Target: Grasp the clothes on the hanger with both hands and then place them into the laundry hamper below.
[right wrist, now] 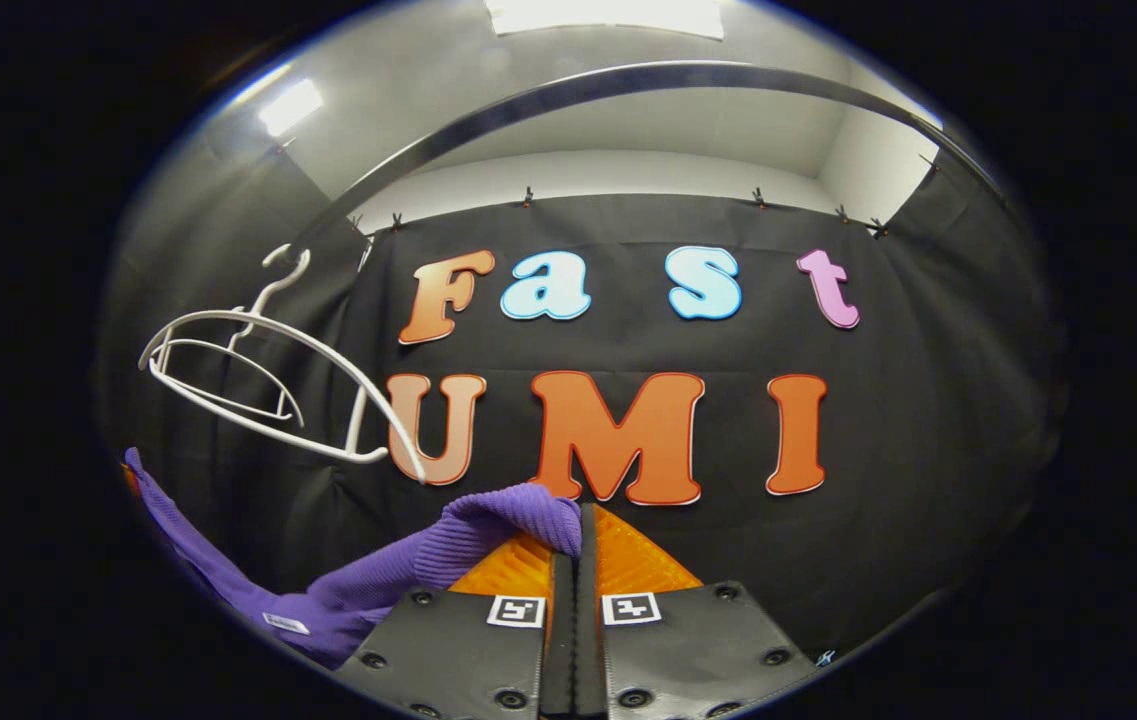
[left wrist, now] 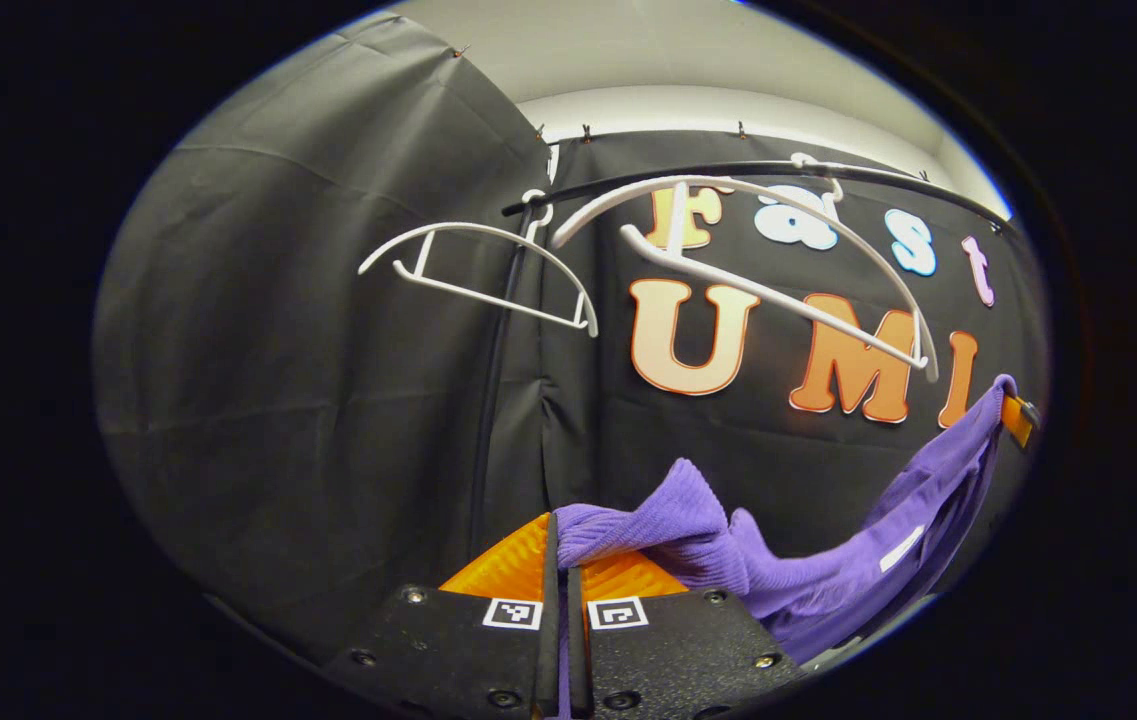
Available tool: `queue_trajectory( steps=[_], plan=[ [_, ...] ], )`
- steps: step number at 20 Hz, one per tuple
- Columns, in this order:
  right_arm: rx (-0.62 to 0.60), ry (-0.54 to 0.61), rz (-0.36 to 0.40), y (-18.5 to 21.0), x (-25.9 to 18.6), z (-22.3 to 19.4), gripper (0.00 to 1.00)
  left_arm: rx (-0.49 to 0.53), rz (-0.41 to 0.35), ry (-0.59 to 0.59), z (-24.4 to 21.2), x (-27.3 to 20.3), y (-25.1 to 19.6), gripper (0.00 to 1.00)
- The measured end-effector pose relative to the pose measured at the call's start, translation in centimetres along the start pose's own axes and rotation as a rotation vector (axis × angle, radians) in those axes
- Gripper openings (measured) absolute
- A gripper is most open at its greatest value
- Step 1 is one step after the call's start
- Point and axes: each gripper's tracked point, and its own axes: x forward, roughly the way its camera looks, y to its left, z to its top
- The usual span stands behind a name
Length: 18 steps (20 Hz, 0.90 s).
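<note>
A purple ribbed garment (left wrist: 808, 570) hangs slack between the two grippers, off the hangers. My left gripper (left wrist: 558, 540) is shut on one end of it, the cloth bunched at the fingertips. Its other end rises at the right to the far gripper (left wrist: 1018, 418). In the right gripper view my right gripper (right wrist: 580, 528) is shut on the garment (right wrist: 408, 570), which droops away to the left. Two bare white hangers (left wrist: 488, 270) (left wrist: 778, 260) hang tilted on the dark rail (left wrist: 728, 172). The near hanger (right wrist: 268, 390) also shows in the right gripper view.
The rail (right wrist: 628, 80) arcs overhead, with the black cloth wall behind it and a white ceiling above. A second hanger (right wrist: 228, 375) sits behind the near one.
</note>
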Motion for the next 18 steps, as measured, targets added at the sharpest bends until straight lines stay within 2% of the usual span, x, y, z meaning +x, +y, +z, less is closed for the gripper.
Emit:
queue_trajectory(
  steps=[4, 6, 7, 9, 12, 13, 18],
  plan=[
    [0.011, 0.052, 0.188, 6.4, -1.8, -1.7, 0.07, 0.021, -0.077, 0.009, -0.6, -0.7, -3.8, 0.04],
    [0.008, 0.083, 0.26, 9.0, -2.5, -3.1, 0.08, 0.019, -0.113, 0.033, -1.4, -0.8, -5.8, 0.01],
    [0.01, 0.099, 0.29, 10.1, -3.1, -3.7, 0.08, 0.014, -0.13, 0.046, -2.1, -0.9, -6.7, 0.06],
    [0.021, 0.143, 0.34, 12.2, -4.2, -5.5, 0.08, 0.0, -0.159, 0.078, -3.5, -1.0, -8.0, 0.04],
    [0.057, 0.243, 0.383, 14.1, -5.4, -8.9, 0.08, -0.039, -0.18, 0.157, -6.4, -1.5, -9.8, 0.01],
    [0.069, 0.284, 0.387, 14.4, -5.8, -10.5, 0.08, -0.048, -0.177, 0.19, -7.7, -1.7, -10.2, 0.04],
    [0.121, 0.485, 0.322, 13.7, -7.8, -18.3, 0.08, -0.105, -0.183, 0.399, -15.3, -4.1, -11.6, 0.06]
  ],
)
